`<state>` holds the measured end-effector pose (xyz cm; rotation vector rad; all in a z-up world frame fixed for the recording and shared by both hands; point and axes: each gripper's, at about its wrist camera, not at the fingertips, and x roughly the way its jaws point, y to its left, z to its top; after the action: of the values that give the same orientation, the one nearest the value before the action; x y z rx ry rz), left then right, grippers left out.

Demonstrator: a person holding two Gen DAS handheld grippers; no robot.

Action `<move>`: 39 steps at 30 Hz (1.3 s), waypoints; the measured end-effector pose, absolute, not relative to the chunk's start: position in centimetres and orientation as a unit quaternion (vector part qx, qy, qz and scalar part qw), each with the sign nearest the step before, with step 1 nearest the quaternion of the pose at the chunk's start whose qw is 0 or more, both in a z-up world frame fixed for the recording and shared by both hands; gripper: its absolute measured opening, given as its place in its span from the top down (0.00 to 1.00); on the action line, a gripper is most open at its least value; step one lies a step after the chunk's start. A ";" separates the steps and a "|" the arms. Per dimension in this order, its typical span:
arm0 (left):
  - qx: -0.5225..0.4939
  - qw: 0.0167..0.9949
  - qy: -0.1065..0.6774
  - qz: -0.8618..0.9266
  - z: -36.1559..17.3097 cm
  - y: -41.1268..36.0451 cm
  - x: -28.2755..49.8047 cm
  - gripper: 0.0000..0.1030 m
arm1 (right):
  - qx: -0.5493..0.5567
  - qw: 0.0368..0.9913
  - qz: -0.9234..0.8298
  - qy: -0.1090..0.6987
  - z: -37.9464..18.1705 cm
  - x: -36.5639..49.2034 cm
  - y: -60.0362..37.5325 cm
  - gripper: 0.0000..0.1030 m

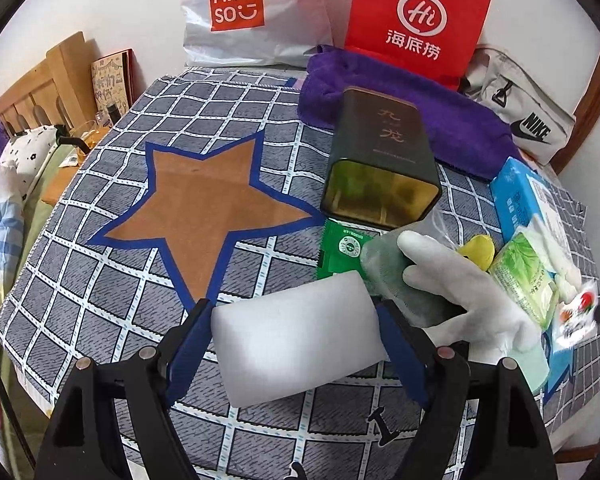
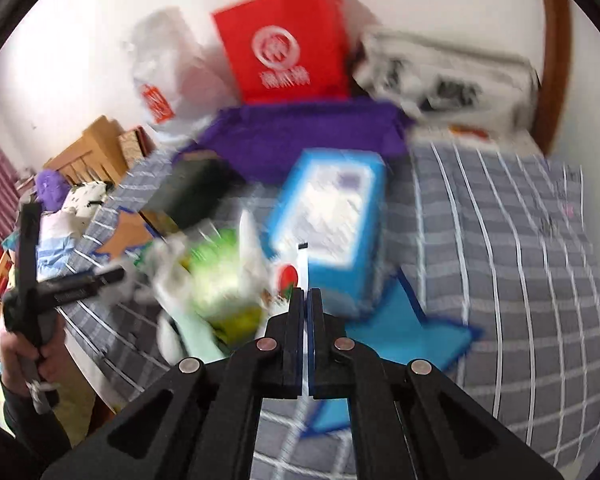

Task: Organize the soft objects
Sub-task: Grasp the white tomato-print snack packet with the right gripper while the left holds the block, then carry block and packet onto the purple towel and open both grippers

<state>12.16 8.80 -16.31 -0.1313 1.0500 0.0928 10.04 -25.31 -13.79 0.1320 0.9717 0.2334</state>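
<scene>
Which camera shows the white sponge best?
The left wrist view: the white sponge sits sharp and whole between the left gripper's blue fingers. The right wrist view is blurred, and I cannot find the sponge there.

between my blue-padded black left gripper (image 1: 294, 344) sits a plain white foam block (image 1: 300, 344). the grey cloth with a white grid (image 1: 100, 280) carries a brown star edged in blue (image 1: 204, 204). behind lie a deep purple fuzzy towel (image 1: 452, 120), a dark olive tin with gold lettering (image 1: 380, 160) and a red paper bag with a white logo (image 1: 416, 20).
</scene>
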 end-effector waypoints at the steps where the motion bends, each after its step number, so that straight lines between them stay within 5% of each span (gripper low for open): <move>1: -0.060 0.862 0.501 0.045 -16.3 8.6 12.2 0.21 | 0.067 0.872 0.111 0.473 -14.6 9.8 -25.8 0.99; 6: -0.050 0.860 0.505 0.052 -16.2 8.0 12.5 0.21 | 0.076 0.854 0.103 0.504 -17.4 9.7 -27.4 0.89; 7: -0.047 0.860 0.506 0.054 -16.2 7.9 12.5 0.21 | 0.078 0.849 0.100 0.512 -17.9 9.9 -27.7 0.83; 9: -0.042 0.859 0.507 0.056 -16.2 7.8 12.7 0.21 | 0.079 0.847 0.088 0.517 -18.7 10.1 -27.9 0.46; 11: -0.042 0.858 0.508 0.057 -16.1 7.8 12.8 0.21 | 0.081 0.850 0.084 0.513 -19.0 10.2 -27.7 0.33; 14: -0.037 0.857 0.510 0.059 -15.9 7.6 13.0 0.21 | 0.087 0.848 0.085 0.516 -19.5 10.5 -26.6 0.26; 20: -0.035 0.857 0.510 0.059 -15.6 7.5 13.5 0.21 | 0.039 0.858 0.043 0.510 -20.6 11.0 -23.2 0.26; 26: -0.036 0.859 0.507 0.056 -15.2 7.7 13.8 0.21 | -0.009 0.866 0.041 0.498 -20.5 10.1 -21.7 0.52; 39: -0.048 0.873 0.484 0.038 -12.6 8.1 14.7 0.21 | 0.038 0.872 0.098 0.479 -15.6 8.7 -23.5 0.52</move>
<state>14.71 8.08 -12.57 -0.1003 1.0115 0.0792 8.68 -23.49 -15.60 0.0792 1.0004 0.2056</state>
